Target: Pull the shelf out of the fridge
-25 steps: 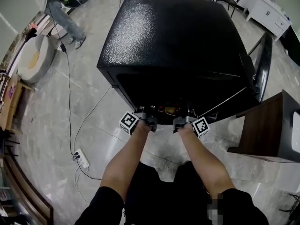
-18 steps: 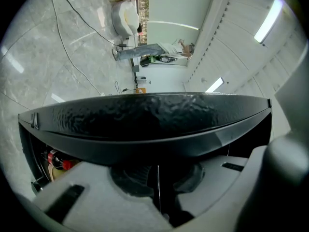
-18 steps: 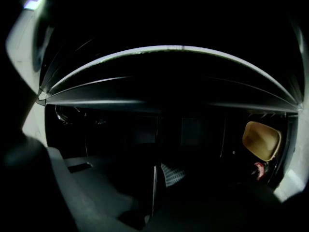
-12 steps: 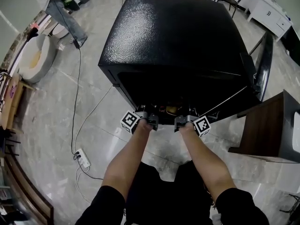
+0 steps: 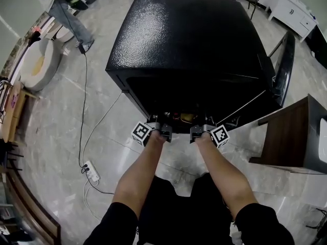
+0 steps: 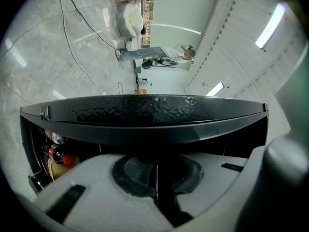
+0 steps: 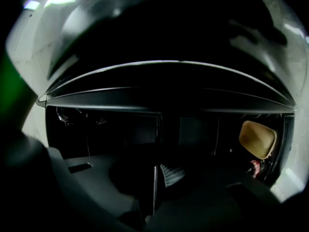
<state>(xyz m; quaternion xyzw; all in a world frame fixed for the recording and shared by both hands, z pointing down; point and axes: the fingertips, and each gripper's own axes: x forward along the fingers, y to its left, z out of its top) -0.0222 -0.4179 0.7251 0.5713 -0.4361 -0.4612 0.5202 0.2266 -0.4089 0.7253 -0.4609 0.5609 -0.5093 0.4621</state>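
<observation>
A small black fridge (image 5: 189,34) stands on the floor with its door (image 5: 286,70) swung open to the right. Both grippers reach level into its dark opening. The shelf shows only as a thin pale edge (image 6: 155,180), seen edge-on between the pads. My left gripper (image 5: 159,126) is shut on that edge, as the left gripper view (image 6: 155,173) shows. My right gripper (image 5: 200,127) grips the same thin shelf edge (image 7: 155,187); its jaws have just been closing, and its ribbed pad (image 7: 171,174) lies against the edge.
Inside the fridge are a red-capped bottle (image 6: 60,156) and a tan item (image 7: 258,139). A brown table (image 5: 291,137) stands close at the right. A power strip (image 5: 91,172) and cable lie on the floor at the left. A person (image 5: 61,9) stands far back left.
Both grippers keep their place at the fridge opening. The person at the back left has stepped slightly further away.
</observation>
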